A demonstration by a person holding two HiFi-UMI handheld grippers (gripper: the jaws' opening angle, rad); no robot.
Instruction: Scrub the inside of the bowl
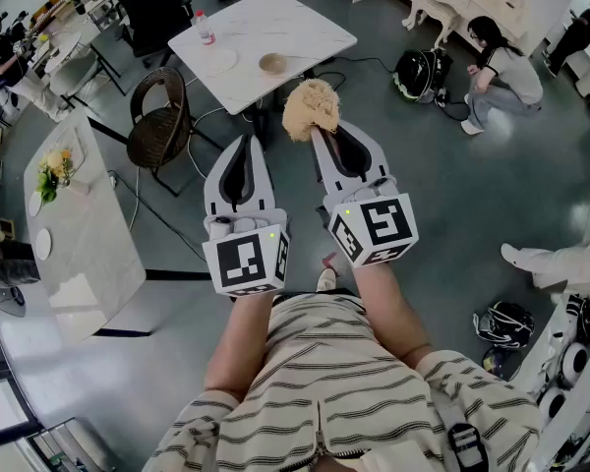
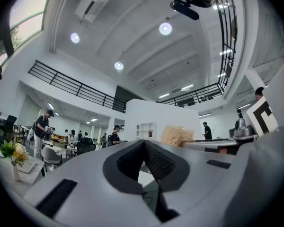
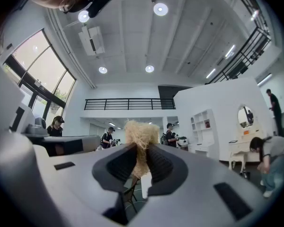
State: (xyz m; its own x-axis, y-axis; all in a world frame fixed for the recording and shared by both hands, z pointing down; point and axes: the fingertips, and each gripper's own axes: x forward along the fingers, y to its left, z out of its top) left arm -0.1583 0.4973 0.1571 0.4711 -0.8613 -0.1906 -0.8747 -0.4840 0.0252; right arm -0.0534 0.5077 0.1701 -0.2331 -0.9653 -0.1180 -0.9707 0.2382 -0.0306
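Observation:
A small tan bowl (image 1: 273,64) stands on a white marble table (image 1: 295,28), well ahead of both grippers. My right gripper (image 1: 324,134) is shut on a tan fibrous scrubber (image 1: 310,109), which bulges out past the jaw tips. In the right gripper view the scrubber (image 3: 141,131) is pinched between the dark pads (image 3: 159,164). My left gripper (image 1: 244,144) is held beside it, shut and empty. In the left gripper view, the jaws of the left gripper (image 2: 144,142) meet with nothing between them, and the scrubber (image 2: 176,135) shows off to the right. Both grippers are held in the air, away from the table.
On the marble table also stand a white plate (image 1: 216,62) and a bottle (image 1: 204,26). A wicker chair (image 1: 157,116) stands at its near left corner. A long white table (image 1: 79,254) with flowers (image 1: 54,170) lies left. A crouching person (image 1: 501,67) and a black bag (image 1: 421,72) are at right.

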